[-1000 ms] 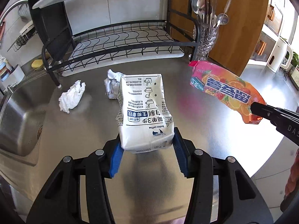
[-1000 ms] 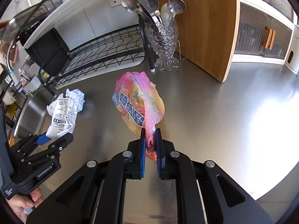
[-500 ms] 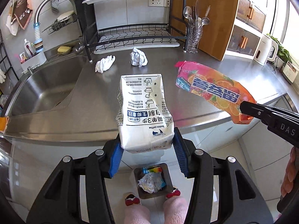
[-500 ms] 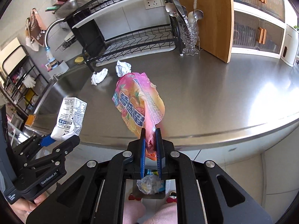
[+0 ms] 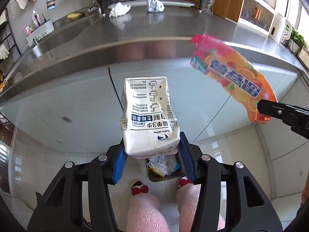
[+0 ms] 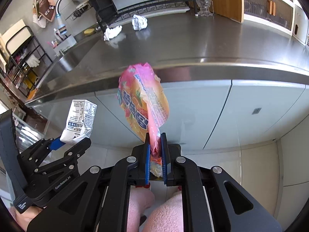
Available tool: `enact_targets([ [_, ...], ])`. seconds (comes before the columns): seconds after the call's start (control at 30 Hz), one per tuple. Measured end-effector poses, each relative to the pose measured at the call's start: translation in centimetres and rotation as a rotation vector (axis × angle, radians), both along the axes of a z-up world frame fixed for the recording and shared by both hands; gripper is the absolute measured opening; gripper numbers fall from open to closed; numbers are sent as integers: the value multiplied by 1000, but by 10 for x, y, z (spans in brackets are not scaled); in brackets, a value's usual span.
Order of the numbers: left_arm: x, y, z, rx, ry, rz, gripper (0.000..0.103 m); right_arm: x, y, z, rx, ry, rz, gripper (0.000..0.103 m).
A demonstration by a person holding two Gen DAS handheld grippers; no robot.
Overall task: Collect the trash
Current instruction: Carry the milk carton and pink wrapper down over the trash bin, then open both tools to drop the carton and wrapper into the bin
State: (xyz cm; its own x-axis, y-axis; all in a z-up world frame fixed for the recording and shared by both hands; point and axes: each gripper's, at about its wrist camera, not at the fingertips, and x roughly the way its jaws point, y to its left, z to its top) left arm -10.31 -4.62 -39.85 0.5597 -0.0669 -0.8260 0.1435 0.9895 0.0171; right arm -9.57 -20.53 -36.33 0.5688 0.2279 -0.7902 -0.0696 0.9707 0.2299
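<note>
My left gripper (image 5: pixel 151 152) is shut on a white milk carton (image 5: pixel 149 114), held in the air in front of the counter, above a small trash bin (image 5: pixel 164 169) on the floor that holds wrappers. My right gripper (image 6: pixel 155 148) is shut on a pink and orange snack bag (image 6: pixel 143 104), also held below counter height; the bag also shows in the left wrist view (image 5: pixel 231 73). The carton also shows in the right wrist view (image 6: pixel 80 121). Two crumpled white tissues (image 5: pixel 118 9) (image 5: pixel 154 4) lie at the back of the steel counter (image 5: pixel 135 38).
A sink (image 6: pixel 65 63) is at the counter's left, with a dish rack (image 6: pixel 146 9) and a glass utensil holder (image 6: pixel 203 2) at the back. Grey cabinet doors (image 5: pixel 77 112) stand below the counter. The person's pink-trousered legs (image 5: pixel 146 210) stand by the bin.
Both grippers have pulled back from the counter and dropped below its edge with the carton and bag still held. The bin on the floor is now closer beneath the left gripper.
</note>
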Motion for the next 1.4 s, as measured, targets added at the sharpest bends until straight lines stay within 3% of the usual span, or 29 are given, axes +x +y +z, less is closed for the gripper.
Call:
enact_targets([
  [0.47,-9,13,-147,-28,146,4,48,5,22,-184,62,293,-27,11],
  [0.8,8,11,-234,-45,265,-17,48,28,30,-285,109,440,-75,11],
  [1.1,41,9,-285,-42,370,-22,48,50,45,-333,33,450,-30,11],
  [1.4,60,10,-320,-32,419,-15,48,77,51,-356,10,498,-45,11],
])
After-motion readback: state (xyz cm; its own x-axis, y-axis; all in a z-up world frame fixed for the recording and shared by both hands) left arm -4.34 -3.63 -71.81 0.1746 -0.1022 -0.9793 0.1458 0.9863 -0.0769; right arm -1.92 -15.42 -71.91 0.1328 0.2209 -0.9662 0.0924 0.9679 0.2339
